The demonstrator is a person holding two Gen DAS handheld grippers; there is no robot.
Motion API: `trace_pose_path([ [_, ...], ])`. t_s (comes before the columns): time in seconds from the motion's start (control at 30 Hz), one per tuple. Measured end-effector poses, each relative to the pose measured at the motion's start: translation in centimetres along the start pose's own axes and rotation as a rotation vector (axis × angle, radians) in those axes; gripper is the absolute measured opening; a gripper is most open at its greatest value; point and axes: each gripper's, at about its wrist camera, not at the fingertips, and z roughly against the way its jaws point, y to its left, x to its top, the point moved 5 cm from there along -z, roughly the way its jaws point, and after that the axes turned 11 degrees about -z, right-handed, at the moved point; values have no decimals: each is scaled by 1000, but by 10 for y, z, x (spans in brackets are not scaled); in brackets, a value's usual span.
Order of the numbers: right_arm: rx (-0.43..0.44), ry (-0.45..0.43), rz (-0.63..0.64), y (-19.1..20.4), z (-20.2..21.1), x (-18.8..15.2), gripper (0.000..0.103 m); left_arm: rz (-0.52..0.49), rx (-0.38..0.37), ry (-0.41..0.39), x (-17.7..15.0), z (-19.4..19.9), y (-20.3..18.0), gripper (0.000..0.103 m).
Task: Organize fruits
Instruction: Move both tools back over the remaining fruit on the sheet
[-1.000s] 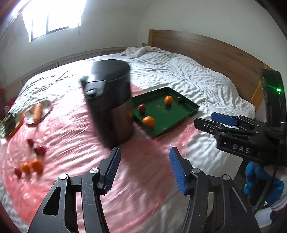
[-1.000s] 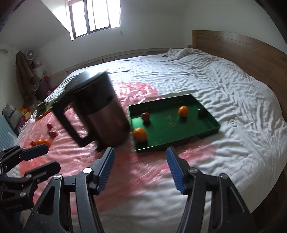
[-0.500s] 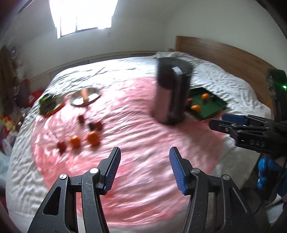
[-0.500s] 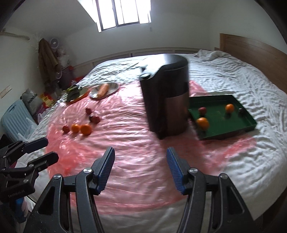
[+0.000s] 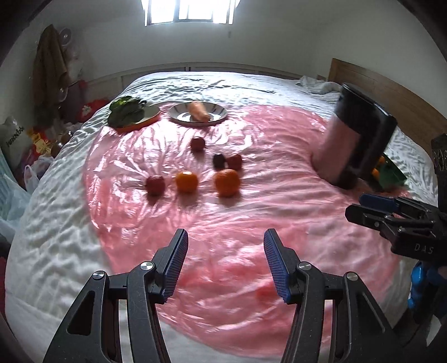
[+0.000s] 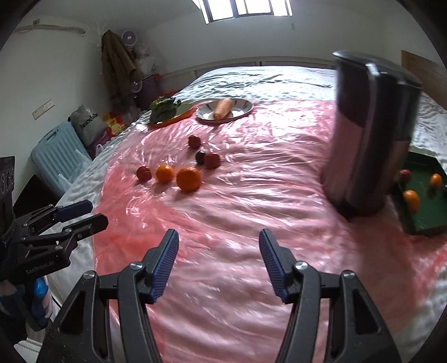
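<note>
The left gripper [image 5: 225,261] and right gripper [image 6: 218,261] both hover with fingers spread and nothing between them over the pink plastic sheet [image 5: 279,201] on the bed [image 5: 50,223]. Beyond, at about eleven o'clock in both views, lie loose fruits: two oranges [image 5: 227,182], red ones (one darker, kind unclear). At two o'clock a dark kettle [image 6: 368,134] stands beside the green tray [image 6: 424,223] holding more fruit; farthest, a carrot [image 5: 199,111] on a metal plate [image 5: 218,111].

Daylight pours from the blown-out window [image 5: 191,12], glaring off the pink plastic sheet [image 5: 279,195]. Fruit casts soft shadows toward the camera. Fisheye bending darkens both views' corners; the dark kettle [image 6: 368,134] smears with motion blur.
</note>
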Motion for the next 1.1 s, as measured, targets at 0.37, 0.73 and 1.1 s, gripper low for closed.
trace_pose_path([
  [0.37, 17, 47, 24, 13, -64, 27, 103, 76, 28, 44, -1, -37, 53, 50],
  [0.73, 13, 100, 57, 13, -120, 60, 95, 51, -40, 92, 26, -102, 56, 39],
  [1.1, 5, 120, 87, 16, -163, 85, 93, 60, -8, 138, 33, -147, 64, 37],
])
